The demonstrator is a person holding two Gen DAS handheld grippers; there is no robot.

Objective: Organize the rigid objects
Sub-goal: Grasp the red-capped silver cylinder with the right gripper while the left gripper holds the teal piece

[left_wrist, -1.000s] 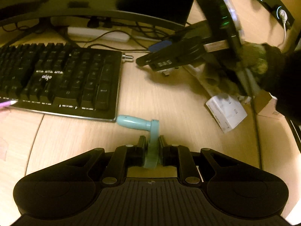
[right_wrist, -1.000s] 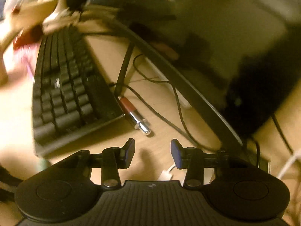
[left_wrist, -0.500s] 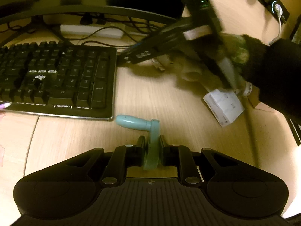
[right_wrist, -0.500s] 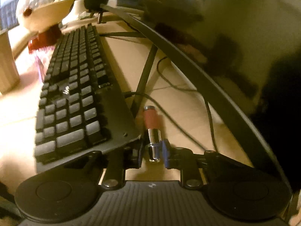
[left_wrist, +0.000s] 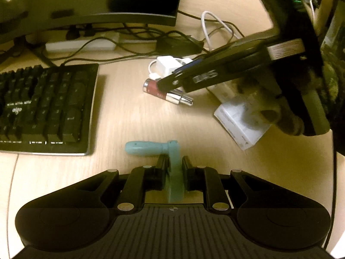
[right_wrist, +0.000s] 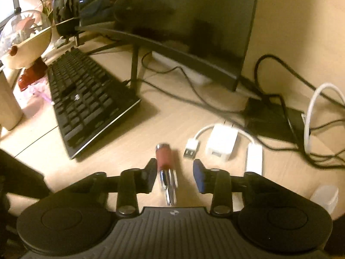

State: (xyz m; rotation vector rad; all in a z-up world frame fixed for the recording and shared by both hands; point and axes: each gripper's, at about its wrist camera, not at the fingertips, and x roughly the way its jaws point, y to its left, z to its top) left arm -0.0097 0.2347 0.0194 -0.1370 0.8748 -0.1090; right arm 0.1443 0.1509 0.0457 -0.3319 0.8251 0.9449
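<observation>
My left gripper (left_wrist: 174,168) is shut on a teal crank handle (left_wrist: 172,168) whose grip (left_wrist: 144,147) sticks out to the left just above the wooden desk. My right gripper (right_wrist: 174,174) is open over a red and silver lipstick-like tube (right_wrist: 165,164), which lies between the fingers close to the left finger (right_wrist: 151,174). In the left wrist view the same tube (left_wrist: 166,91) lies on the desk right of the keyboard (left_wrist: 43,108), with the right gripper (left_wrist: 163,84) over its red end.
A black keyboard (right_wrist: 84,103) lies left of the tube. A monitor (right_wrist: 183,21) stands behind on a thin stand. A white charger (right_wrist: 222,141), a USB plug (right_wrist: 190,150) and tangled cables (right_wrist: 291,112) sit right of the tube. A white box (left_wrist: 241,120) lies at the right.
My right gripper carried the tube away from the keyboard's far corner to the right, then opened; the tube now lies loose between its fingers. The left gripper still holds the crank handle.
</observation>
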